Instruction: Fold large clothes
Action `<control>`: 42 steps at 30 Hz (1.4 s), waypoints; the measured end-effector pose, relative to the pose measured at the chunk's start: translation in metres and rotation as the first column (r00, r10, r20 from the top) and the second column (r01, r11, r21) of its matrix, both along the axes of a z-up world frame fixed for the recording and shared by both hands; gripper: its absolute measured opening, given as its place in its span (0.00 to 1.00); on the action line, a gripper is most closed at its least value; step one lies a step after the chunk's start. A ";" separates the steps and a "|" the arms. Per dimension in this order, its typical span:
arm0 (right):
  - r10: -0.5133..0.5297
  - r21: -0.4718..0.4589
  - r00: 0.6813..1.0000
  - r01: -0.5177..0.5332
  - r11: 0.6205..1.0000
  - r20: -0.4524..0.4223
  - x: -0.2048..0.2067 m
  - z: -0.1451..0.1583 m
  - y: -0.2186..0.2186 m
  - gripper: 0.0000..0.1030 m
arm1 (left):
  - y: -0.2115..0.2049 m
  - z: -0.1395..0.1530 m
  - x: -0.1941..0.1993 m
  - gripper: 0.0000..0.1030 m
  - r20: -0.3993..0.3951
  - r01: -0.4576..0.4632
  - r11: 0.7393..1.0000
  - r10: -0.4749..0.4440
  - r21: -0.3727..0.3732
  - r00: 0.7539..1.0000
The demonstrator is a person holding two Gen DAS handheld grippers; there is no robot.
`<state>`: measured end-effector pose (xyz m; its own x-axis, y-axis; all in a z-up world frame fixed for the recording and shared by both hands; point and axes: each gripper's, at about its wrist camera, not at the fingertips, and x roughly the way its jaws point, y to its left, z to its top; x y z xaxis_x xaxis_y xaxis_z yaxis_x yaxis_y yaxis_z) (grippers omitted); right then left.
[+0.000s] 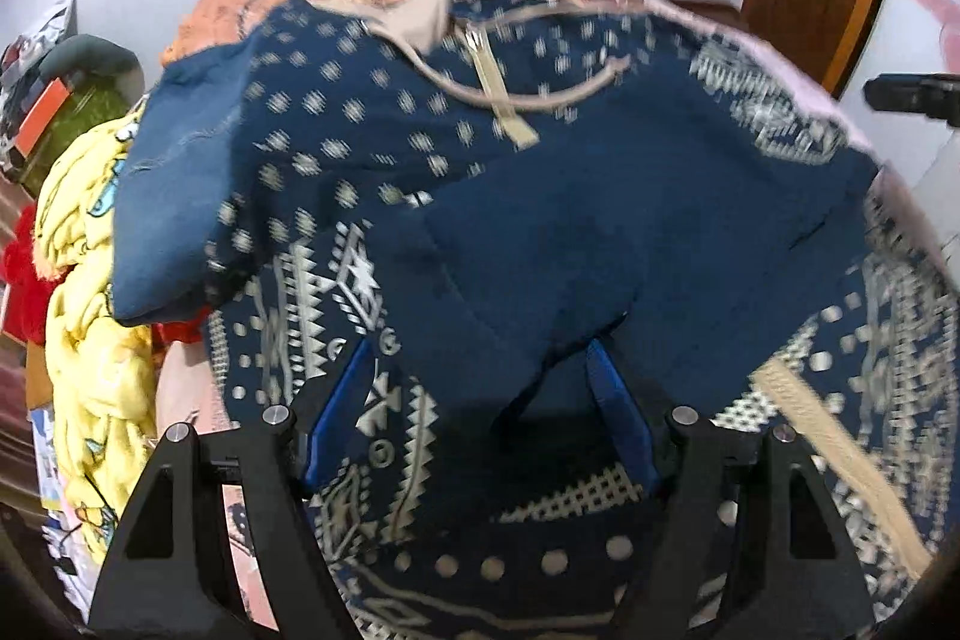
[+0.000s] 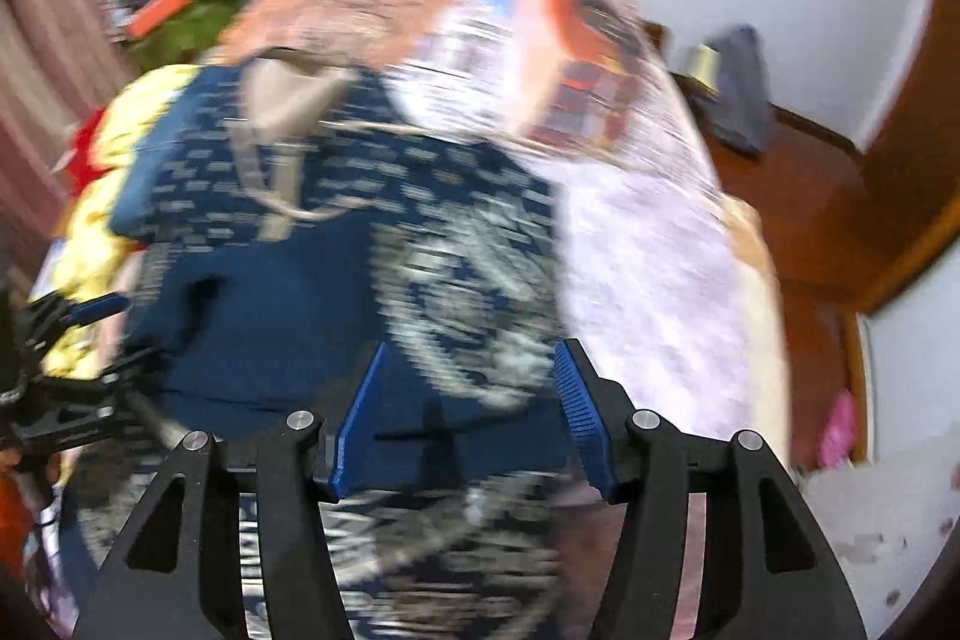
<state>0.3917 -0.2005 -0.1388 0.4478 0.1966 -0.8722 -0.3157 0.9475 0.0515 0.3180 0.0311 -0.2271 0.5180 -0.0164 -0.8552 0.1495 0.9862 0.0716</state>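
Garment: navy patterned hoodie (image 1: pixel 372 148), spread on the bed (image 2: pixel 636 244), hood and beige zipper (image 1: pixel 498 100) at the far end, hem near me. Long axis runs near to far, straight ahead of both tools.

Left gripper (image 1: pixel 480 400): jaws apart over a plain navy flap (image 1: pixel 570 250) folded across the body; cloth lies between the blue pads, but I see no pinch.

Right gripper (image 2: pixel 468 412): jaws apart above the hoodie's right half, nothing clamped; view blurred.

Bystanders: yellow garment (image 1: pixel 90 280) and red one heaped at the left edge.

Judgement: my left tool sits nearer the folded flap, the right nearer the hoodie's right edge, which looks like the next part to fold inward.
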 end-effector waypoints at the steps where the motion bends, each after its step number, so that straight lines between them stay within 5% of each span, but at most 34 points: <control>1: -0.027 0.005 0.999 0.028 1.000 -0.019 0.003 -0.007 -0.009 0.52 | -0.001 -0.003 0.001 0.71 0.011 -0.003 1.000 0.003 -0.001 1.000; 7: -0.096 0.039 0.985 0.103 0.994 -0.146 0.009 -0.048 -0.029 0.52 | 0.002 -0.002 0.007 0.71 0.038 -0.020 1.000 0.020 0.001 0.999; 10: -0.087 0.052 0.982 0.097 0.994 -0.167 0.008 -0.060 -0.026 0.52 | 0.026 -0.001 0.012 0.71 0.013 -0.098 0.993 0.099 -0.062 0.995; 13: -0.077 0.050 0.986 0.085 0.995 -0.145 0.006 -0.060 -0.022 0.52 | 0.060 -0.004 0.008 0.67 -0.027 -0.194 0.966 0.192 -0.172 0.981; 18: -0.084 0.068 0.984 0.095 0.993 -0.158 0.008 -0.064 -0.028 0.52 | 0.095 -0.016 -0.004 0.57 -0.121 -0.278 0.882 0.250 -0.381 0.961; 24: -0.093 0.060 0.983 0.103 0.993 -0.158 0.007 -0.064 -0.027 0.52 | 0.096 -0.021 -0.005 0.49 -0.125 -0.283 0.825 0.255 -0.489 0.959; 25: -0.092 0.057 0.983 0.102 0.993 -0.158 0.007 -0.063 -0.026 0.52 | 0.096 -0.020 -0.003 0.44 -0.121 -0.286 0.823 0.260 -0.490 0.958; 27: -0.088 0.045 0.984 0.096 0.994 -0.152 0.005 -0.059 -0.026 0.52 | 0.092 -0.016 0.003 0.19 -0.106 -0.298 0.844 0.281 -0.445 0.954; 36: -0.056 0.012 0.998 0.057 0.998 -0.038 0.002 -0.022 -0.016 0.52 | 0.080 0.066 -0.022 0.17 0.208 -0.242 0.929 0.304 -0.279 0.930; 42: -0.047 0.015 0.999 0.047 0.999 0.020 0.007 -0.016 0.005 0.52 | 0.094 0.066 -0.035 0.17 0.215 -0.247 0.939 0.299 -0.239 0.930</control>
<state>0.3985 -0.1958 -0.1550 0.4747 0.1875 -0.8599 -0.2721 0.9605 0.0592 0.2834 0.1249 -0.1607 0.7194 -0.0054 -0.6946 -0.1237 0.9830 -0.1358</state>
